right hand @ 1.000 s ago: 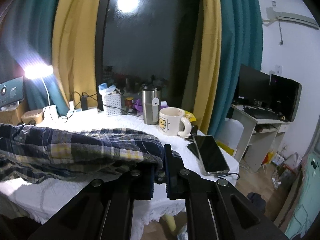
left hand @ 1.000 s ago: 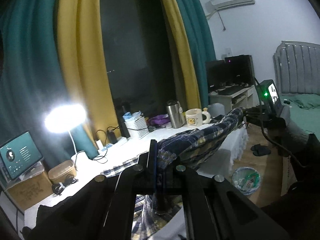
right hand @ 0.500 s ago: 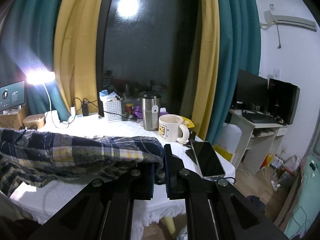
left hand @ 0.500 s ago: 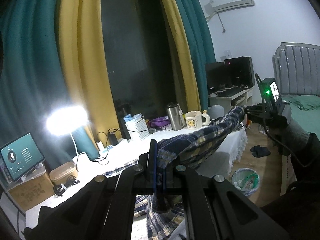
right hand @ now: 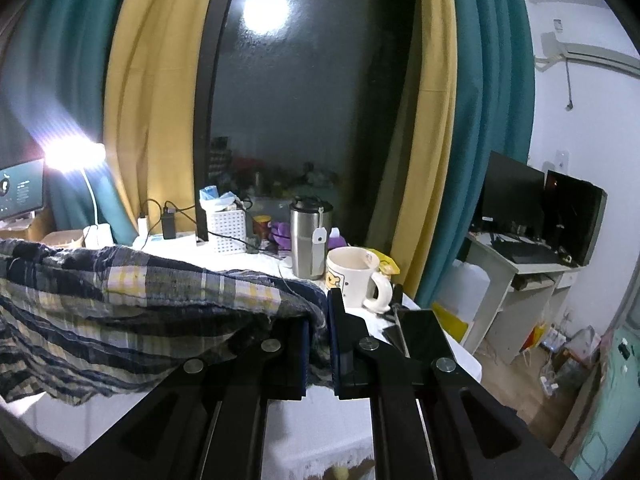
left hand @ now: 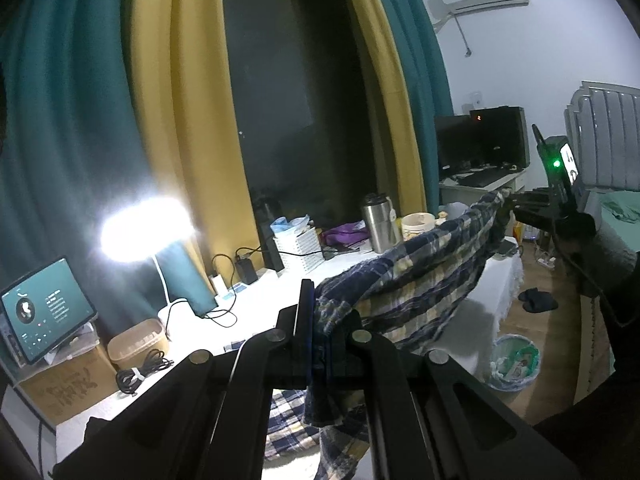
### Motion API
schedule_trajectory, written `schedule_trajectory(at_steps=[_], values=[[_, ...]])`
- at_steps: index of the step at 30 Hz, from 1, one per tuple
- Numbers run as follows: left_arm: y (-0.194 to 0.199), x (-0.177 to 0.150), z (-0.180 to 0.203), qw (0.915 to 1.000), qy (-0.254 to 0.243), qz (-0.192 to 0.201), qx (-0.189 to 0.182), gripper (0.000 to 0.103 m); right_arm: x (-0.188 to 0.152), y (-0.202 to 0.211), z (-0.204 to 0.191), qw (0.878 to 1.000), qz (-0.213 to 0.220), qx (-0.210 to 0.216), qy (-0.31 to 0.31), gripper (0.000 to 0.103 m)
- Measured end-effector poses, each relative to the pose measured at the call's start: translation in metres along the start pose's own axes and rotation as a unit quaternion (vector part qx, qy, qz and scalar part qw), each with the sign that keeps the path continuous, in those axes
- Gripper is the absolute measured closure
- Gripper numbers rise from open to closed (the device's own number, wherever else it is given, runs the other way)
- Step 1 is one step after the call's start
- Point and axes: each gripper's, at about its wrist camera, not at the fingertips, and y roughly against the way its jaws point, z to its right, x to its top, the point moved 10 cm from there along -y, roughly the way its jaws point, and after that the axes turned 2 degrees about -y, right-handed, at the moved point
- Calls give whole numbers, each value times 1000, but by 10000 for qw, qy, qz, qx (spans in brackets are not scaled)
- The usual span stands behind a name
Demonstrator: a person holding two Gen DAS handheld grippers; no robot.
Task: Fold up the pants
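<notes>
Plaid pants [left hand: 416, 272] stretched in the air over white table [right hand: 224, 256], one end clamped in left gripper [left hand: 320, 332], other end clamped in right gripper [right hand: 318, 340]. Both jaws closed tight on cloth. Loose part hanging down below left gripper. Behind the cloth: steel tumbler [right hand: 310, 236], cream mug [right hand: 356, 276]. Phone [right hand: 420, 334] just beside right gripper.

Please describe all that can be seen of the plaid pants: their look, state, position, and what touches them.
The dark blue, yellow and white plaid woven pants look thin and wrinkled, with frayed threads at the edge. They hang stretched above the white-covered table, sagging in the middle. The left tongs are shut on one end, the right tongs on the other. Below the left tongs a part hangs down onto more plaid cloth on the table.
</notes>
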Motion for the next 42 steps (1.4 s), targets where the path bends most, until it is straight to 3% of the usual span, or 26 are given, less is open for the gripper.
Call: schedule_trajectory(at_steps=[22,42], values=[[-73,-12,-60,9991,161,-384,-38,100,26,-76,-29,9992,-350,-48,164,95],[-145,-44,-95,9954,238,-923,-134,100,24,-151,-53,9964,-777,10,328,95]])
